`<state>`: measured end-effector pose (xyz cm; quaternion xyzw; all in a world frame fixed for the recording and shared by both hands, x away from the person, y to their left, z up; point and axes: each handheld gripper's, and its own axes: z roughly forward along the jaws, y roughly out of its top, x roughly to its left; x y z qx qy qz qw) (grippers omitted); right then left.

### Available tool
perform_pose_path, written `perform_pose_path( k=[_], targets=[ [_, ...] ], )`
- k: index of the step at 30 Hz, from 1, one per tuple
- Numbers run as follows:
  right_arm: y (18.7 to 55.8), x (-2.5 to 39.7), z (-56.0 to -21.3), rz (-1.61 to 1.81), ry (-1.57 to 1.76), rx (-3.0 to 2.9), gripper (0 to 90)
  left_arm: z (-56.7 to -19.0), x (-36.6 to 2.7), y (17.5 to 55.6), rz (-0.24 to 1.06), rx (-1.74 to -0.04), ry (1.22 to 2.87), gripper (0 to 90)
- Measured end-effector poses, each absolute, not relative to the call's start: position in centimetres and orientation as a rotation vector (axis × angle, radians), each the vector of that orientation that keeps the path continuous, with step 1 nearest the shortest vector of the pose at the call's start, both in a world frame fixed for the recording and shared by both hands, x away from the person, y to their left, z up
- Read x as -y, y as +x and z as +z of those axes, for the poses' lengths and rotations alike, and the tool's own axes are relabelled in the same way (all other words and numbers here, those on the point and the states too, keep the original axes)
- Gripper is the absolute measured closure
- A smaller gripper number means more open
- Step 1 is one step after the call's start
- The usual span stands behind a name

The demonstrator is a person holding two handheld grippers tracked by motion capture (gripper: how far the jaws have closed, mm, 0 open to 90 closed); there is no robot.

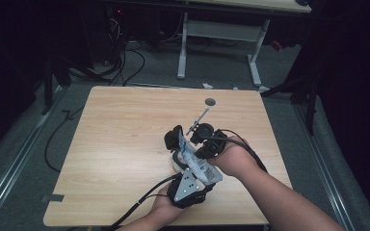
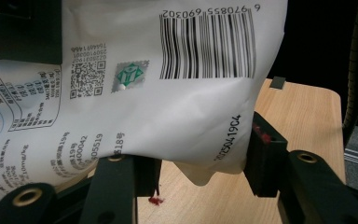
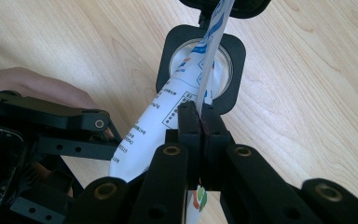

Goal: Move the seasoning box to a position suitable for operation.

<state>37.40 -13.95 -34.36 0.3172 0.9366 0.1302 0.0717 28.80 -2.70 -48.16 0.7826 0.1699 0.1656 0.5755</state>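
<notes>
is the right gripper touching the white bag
Touching. The right gripper view shows the right gripper with its jaws pressed together on the thin edge of the white bag, no gap either side.

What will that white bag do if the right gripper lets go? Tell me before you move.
The bag is probably floppy: it bulges and creases between the left gripper jaws. The right gripper pinches only its thin edge, so it would likely sag. Its film looks glossy, perhaps slippery.

Far of the grippers, a spoon (image 1: 198, 119) and grey disc (image 1: 210, 101) obstruct; the table (image 1: 115, 144) left side offers clearance.
</notes>
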Motion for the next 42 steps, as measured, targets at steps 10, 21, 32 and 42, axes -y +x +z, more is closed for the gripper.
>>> perform_pose_path(
  k=[10,21,32,42],
  targets=[
    [37.47,14.32,-34.28,0.395,0.973,-2.804,89.4,-48.07,3.04,29.07,0.378,-0.388,1.83,54.4],
    [37.73,14.71,-34.26,0.397,0.989,-2.797,89.4,-47.95,3.27,29.37,0.361,-0.385,1.827,54.4],
    [37.83,14.53,-34.25,0.394,0.987,-2.797,89.4,-47.88,3.15,29.38,0.364,-0.388,1.824,54.4],
    [37.78,14.6,-34.16,0.399,0.986,-2.795,89.4,-47.8,3.14,29.35,0.365,-0.385,1.821,54.4]
  ],
)
